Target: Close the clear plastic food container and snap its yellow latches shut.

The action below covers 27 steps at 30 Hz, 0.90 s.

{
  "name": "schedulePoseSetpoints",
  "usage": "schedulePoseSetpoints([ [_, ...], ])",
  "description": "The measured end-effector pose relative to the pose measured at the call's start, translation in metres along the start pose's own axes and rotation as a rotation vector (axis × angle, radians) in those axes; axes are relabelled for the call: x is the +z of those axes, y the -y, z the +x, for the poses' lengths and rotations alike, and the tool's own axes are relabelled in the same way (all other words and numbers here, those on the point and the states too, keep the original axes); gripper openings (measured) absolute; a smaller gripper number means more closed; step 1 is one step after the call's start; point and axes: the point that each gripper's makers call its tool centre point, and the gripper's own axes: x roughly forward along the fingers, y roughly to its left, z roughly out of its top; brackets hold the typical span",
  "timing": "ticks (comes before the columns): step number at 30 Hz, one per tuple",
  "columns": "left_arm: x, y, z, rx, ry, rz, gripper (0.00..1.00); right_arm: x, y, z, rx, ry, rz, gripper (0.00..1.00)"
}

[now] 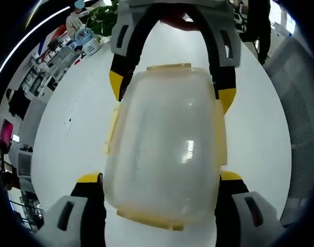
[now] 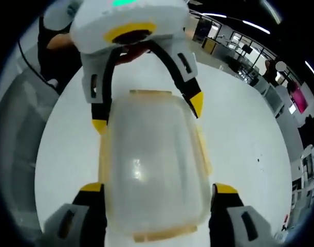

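While both grippers (image 1: pixel 159 177) (image 2: pixel 159 188) straddle container (image 1: pixel 167 149) ends, jaws wide, nothing clamped, white table (image 1: pixel 69 118) around.

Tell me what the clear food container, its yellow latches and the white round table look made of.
Clear food container: frosted translucent plastic, with soft glare spots and the table showing through.
Yellow latches: thin, matte, semi-translucent plastic strips, probably.
White round table: smooth white top, likely laminate, faintly glossy; cannot tell for sure.

white table (image 1: pixel 69 103), office shelves (image 1: pixel 49 62), grey chair (image 1: pixel 300 128)
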Motion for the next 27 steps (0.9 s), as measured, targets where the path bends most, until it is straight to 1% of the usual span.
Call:
schedulePoseSetpoints([
  [5, -0.002, -0.006, 0.001, 0.005, 0.012, -0.004, 0.87, 0.002, 0.005, 0.003, -0.001, 0.003, -0.001, 0.83],
  [8, -0.003, -0.009, 0.003, 0.011, 0.012, 0.007, 0.87, 0.004, 0.009, 0.004, -0.001, 0.011, 0.004, 0.83],
  [15, -0.001, -0.018, 0.004, 0.012, 0.021, 0.002, 0.87, 0.005, 0.017, 0.006, 0.007, 0.021, 0.002, 0.84],
  [21, -0.001, -0.028, 0.006, 0.022, 0.028, -0.015, 0.88, 0.006, 0.026, 0.009, 0.01, 0.012, -0.011, 0.85],
  [23, 0.001, -0.03, 0.006, 0.018, 0.032, -0.025, 0.88, 0.003, 0.028, 0.012, -0.004, -0.005, -0.043, 0.85],
  [27, -0.003, -0.031, 0.008, 0.022, 0.014, 0.002, 0.87, 0.006, 0.029, 0.011, 0.014, -0.002, -0.007, 0.85],
])
